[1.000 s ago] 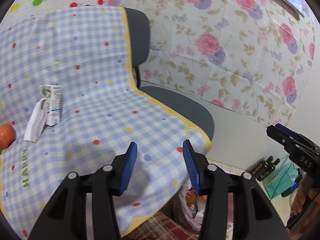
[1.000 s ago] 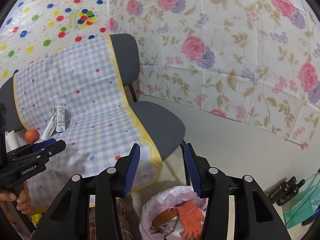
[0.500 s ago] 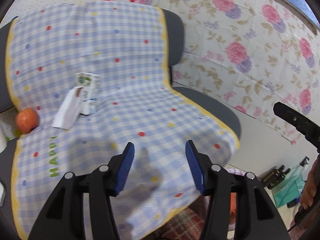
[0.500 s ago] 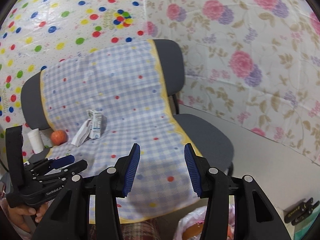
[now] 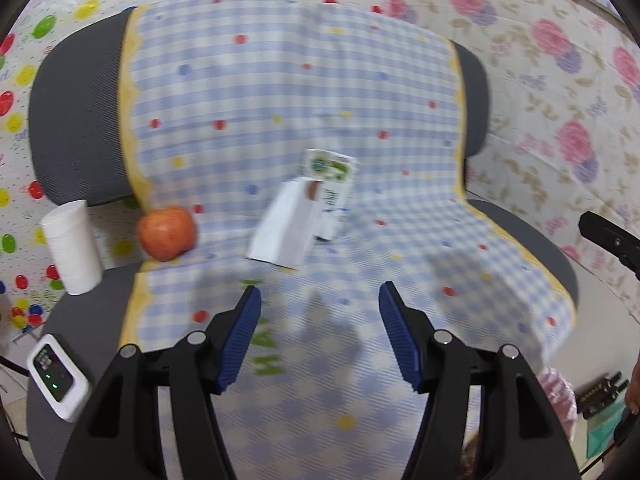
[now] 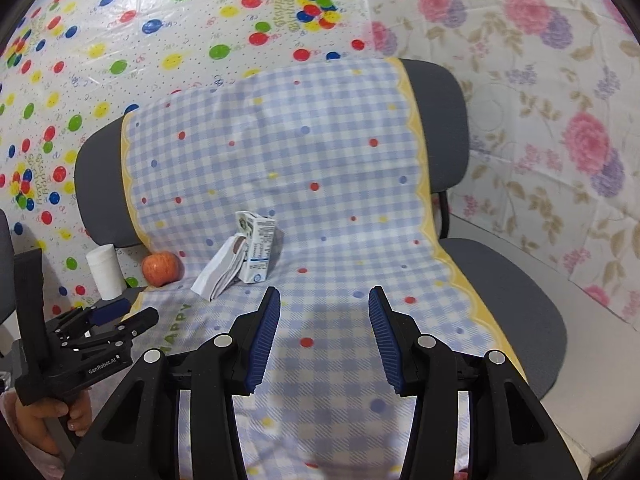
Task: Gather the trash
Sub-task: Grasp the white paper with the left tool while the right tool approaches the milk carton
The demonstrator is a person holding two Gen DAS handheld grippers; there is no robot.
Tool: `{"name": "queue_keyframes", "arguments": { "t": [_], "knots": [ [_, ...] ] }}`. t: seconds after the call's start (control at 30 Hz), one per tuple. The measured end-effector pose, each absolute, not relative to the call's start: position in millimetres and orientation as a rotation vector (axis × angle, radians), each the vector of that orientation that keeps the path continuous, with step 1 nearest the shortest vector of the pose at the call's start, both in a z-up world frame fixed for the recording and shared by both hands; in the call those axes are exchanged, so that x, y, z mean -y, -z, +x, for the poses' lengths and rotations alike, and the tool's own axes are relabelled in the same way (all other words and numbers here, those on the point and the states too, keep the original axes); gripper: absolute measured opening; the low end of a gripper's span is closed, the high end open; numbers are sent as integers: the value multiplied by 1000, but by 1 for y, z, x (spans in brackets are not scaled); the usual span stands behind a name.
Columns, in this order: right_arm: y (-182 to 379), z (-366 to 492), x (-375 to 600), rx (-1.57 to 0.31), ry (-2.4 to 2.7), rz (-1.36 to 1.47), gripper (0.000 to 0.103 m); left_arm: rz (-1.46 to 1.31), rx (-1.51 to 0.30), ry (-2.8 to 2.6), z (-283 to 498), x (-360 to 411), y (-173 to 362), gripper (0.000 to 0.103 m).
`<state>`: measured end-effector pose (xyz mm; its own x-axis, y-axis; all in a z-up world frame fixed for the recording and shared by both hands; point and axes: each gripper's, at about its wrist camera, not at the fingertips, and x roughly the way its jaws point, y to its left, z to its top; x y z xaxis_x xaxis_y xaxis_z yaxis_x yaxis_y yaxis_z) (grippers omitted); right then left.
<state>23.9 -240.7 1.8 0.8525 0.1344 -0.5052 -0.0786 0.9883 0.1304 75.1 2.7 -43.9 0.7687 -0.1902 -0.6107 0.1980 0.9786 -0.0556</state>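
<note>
A small white milk carton (image 5: 334, 190) lies on the blue checked cloth (image 5: 280, 92) over the chair, with a white paper bag (image 5: 282, 226) leaning against it. Both also show in the right wrist view, the carton (image 6: 258, 250) and the paper bag (image 6: 218, 272). My left gripper (image 5: 320, 304) is open and empty, a short way in front of the paper bag. My right gripper (image 6: 324, 300) is open and empty, farther back above the seat. A pink trash bag (image 5: 556, 392) peeks out at the lower right of the left wrist view.
An orange-red apple (image 5: 166, 232) and a white paper cup (image 5: 72, 248) sit left of the cloth. A small white device (image 5: 56, 376) lies on the grey seat (image 5: 72, 320). Dark bottles (image 5: 600, 394) stand on the floor at right. Patterned walls close behind.
Both grippers have swung left and up from the trash bag and floor toward the chair. The carton and paper bag now sit near the centre of both views. Jaws stay open.
</note>
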Motion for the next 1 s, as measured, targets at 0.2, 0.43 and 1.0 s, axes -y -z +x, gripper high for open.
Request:
{"name": "queue_keyframes", "arguments": {
  "t": [0.2, 0.43, 1.0],
  "knots": [
    [-2, 65, 224, -555, -153, 108, 48, 22, -666, 171, 97, -16, 46, 64],
    [-2, 118, 209, -571, -192, 116, 48, 38, -696, 198, 141, -22, 56, 65],
    [31, 191, 197, -670, -235, 122, 48, 81, -922, 312, 249, -10, 117, 65]
  ]
}}
